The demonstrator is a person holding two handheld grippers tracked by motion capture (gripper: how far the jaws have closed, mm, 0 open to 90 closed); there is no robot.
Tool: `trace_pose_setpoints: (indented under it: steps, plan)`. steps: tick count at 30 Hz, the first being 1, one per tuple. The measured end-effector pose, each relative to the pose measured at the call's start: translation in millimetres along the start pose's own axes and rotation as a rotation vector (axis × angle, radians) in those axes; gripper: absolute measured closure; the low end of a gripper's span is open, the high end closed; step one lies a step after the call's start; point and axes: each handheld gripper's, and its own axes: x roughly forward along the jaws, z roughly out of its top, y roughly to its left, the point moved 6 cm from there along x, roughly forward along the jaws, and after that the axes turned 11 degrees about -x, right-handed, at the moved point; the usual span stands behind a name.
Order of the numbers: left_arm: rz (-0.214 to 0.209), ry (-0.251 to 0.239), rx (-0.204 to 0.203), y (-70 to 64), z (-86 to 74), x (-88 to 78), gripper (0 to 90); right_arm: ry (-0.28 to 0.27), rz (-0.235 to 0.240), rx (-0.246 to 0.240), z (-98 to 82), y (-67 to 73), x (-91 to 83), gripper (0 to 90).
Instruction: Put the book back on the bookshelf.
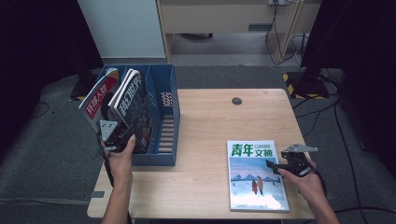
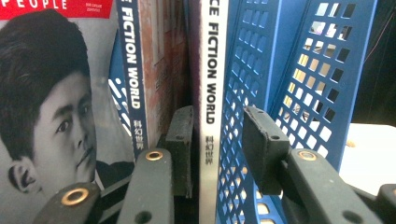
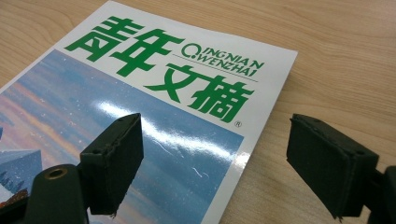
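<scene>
- High view: a pale wooden table [image 1: 205,121] stands on grey carpet, a dark cable hole [image 1: 237,100] near its far edge, with bare wood open between the blue file rack [image 1: 166,112] at the left and the magazine at the front right.
- The file rack, its side walls pierced with square holes, holds three upright magazines in its left slots, leaning left; the slot on its right side stands vacant.
- A flat Qingnian Wenzhai magazine [image 1: 257,175], white-bordered with green title characters and a snowy blue landscape, lies square to the table's front right corner, its near edge close to the table's edge.
- A Science Fiction World magazine [image 2: 211,93] stands spine-out against a blue divider, with a second copy [image 1: 122,93] and a red-banded People magazine [image 1: 95,100] to its left.
- The left gripper [image 2: 219,140] straddles that white spine at the rack's near end, jaws parted; one pad lies close along the spine, the other stands off beside the divider, so no pinch shows.
- The right gripper [image 3: 212,161] hovers low at the flat magazine's right edge, jaws spread wide, one pad over the cover, one over bare wood, touching nothing.
</scene>
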Motion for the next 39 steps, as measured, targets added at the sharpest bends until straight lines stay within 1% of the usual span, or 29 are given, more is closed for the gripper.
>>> trace_pose_setpoints:
  steps: [3,9,11,13,15,16,24,28,32,33,34,36,39]
  plan:
    - [0.001,0.006,0.009,0.8,-2.1,-2.9,63.9,0.001,0.000,0.003,0.0,0.5,0.0,17.6]
    - [0.005,0.014,0.004,2.6,-2.6,-5.9,63.0,0.008,0.006,0.003,0.1,3.8,1.6,15.9]
    - [0.007,0.020,0.016,1.5,-3.3,-5.6,62.3,0.007,0.007,-0.001,0.3,4.0,1.7,15.4]
    - [0.007,0.023,0.019,1.3,-3.4,-5.5,62.2,0.008,0.007,0.000,0.1,3.9,1.6,15.0]
    - [0.006,0.026,0.014,2.1,-3.4,-5.8,62.0,0.009,0.006,0.005,-0.2,3.3,1.4,15.0]
    - [0.007,0.027,0.014,2.4,-3.6,-5.9,62.0,0.006,0.001,-0.003,-0.3,2.1,1.6,14.9]
    - [0.001,0.035,0.010,2.9,-4.2,-8.1,61.2,0.007,0.005,-0.002,-0.3,2.4,1.0,14.1]
    - [-0.002,0.039,-0.002,3.5,-3.9,-9.8,60.8,0.010,0.009,-0.003,-0.6,2.5,1.7,13.5]
    - [0.004,0.041,0.007,3.2,-4.9,-12.0,60.4,0.009,0.011,0.001,-0.3,3.8,2.0,13.5]
    - [0.012,0.044,0.012,4.0,-5.5,-12.9,60.4,0.009,0.013,0.001,-0.2,4.0,2.2,13.5]
    - [0.018,0.048,0.010,4.8,-6.1,-13.4,59.5,0.011,0.014,-0.002,-0.3,4.5,2.4,13.5]
    - [0.015,0.052,0.003,7.1,-6.9,-14.6,59.9,0.012,0.016,-0.005,0.0,5.1,2.4,13.5]
    - [0.014,0.052,0.003,7.9,-6.7,-15.6,61.7,0.008,0.017,-0.009,0.3,5.4,2.9,13.5]
